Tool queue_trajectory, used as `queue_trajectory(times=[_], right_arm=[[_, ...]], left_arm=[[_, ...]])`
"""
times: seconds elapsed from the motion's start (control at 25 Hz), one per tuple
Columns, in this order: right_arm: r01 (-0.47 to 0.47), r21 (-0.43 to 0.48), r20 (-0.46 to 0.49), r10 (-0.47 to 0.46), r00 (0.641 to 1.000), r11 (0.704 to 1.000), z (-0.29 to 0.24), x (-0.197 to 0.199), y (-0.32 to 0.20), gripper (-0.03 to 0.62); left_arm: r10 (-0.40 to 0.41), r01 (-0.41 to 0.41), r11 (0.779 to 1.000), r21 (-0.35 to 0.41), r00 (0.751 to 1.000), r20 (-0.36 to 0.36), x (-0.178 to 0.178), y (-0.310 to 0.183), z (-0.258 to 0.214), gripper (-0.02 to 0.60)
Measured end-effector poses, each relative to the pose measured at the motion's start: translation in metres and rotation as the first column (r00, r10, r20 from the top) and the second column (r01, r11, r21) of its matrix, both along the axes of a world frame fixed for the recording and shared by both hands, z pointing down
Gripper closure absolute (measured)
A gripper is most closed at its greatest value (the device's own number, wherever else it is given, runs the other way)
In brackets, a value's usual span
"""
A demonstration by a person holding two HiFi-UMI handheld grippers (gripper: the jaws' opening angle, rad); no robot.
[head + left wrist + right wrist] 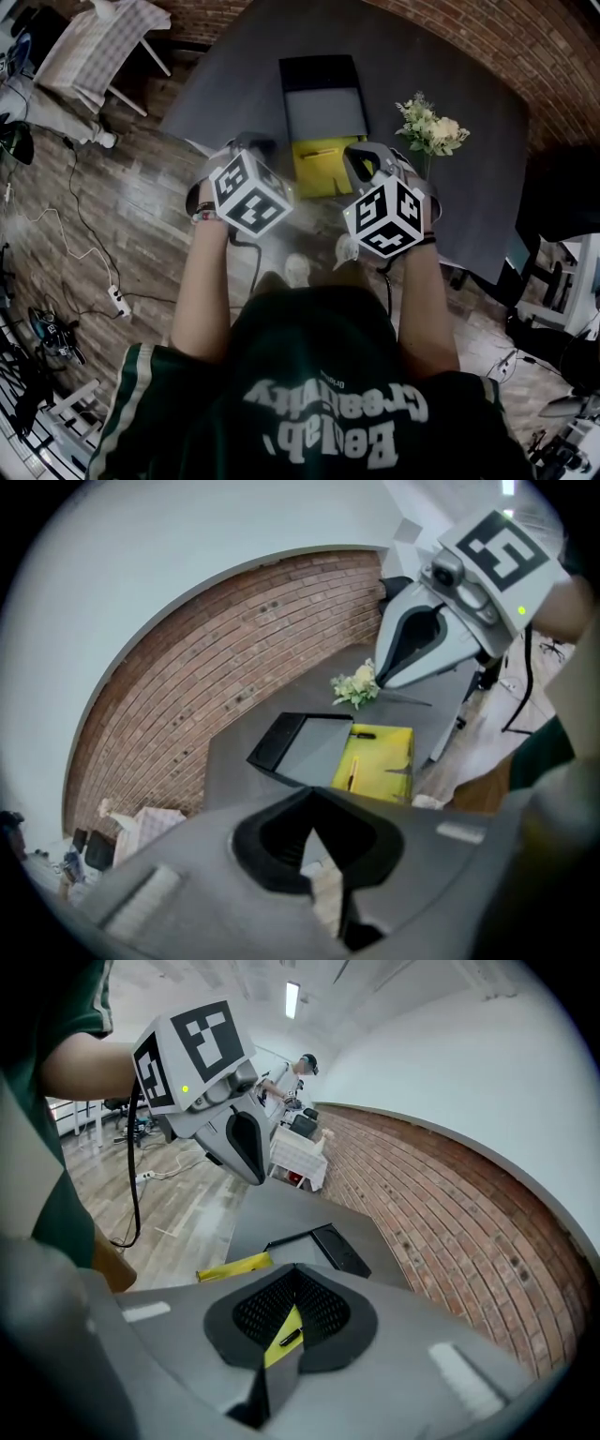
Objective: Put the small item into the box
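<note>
The small dark item [364, 733] lies on a flat yellow piece [317, 169] at the near edge of the dark grey surface [450, 84], toward that piece's far side. A thin stick-like thing lies nearer on the same yellow piece. Just beyond the yellow piece, and touching it or nearly so, the black box [319, 73] lies open, showing a pale grey inside. The item is outside the box. The left hand-held gripper [314, 794] hangs above the near edge, to the left of the yellow piece. Its jaws are closed tip to tip with nothing between them. The right hand-held gripper [296, 1271] hangs at the yellow piece's right side, and its jaws also meet at the tips and are empty. The item is ahead of and below both, roughly between them, and neither touches it. A small bunch of pale flowers [429, 127] stands on the surface to the right of the box. A brick wall [487, 28] runs behind, and wooden floor [141, 216] lies below the person's arms.
</note>
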State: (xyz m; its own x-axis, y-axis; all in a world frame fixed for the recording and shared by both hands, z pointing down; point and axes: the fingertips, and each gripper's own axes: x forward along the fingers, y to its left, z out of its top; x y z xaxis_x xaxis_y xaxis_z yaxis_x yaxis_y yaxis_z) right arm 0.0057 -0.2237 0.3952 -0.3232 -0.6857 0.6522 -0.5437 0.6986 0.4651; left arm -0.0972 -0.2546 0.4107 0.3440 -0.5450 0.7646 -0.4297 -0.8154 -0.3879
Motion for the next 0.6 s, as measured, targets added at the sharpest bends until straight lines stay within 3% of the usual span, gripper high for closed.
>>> queue_trajectory(times=[0.28, 0.6], right_arm=[[-0.024, -0.008, -0.007, 0.024, 1.0, 1.0, 0.003, -0.016, 0.019, 0.589], [-0.005, -0.008, -0.037, 0.005, 0.999, 1.0, 0.009, -0.021, 0.041, 0.589]], left_arm=[[0.035, -0.035, 0.999, 0.007, 0.999, 0.007, -0.014, 0.018, 0.001, 0.581], [0.071, -0.071, 0.997, 0.002, 0.997, -0.008, -0.005, 0.04, 0.004, 0.58]])
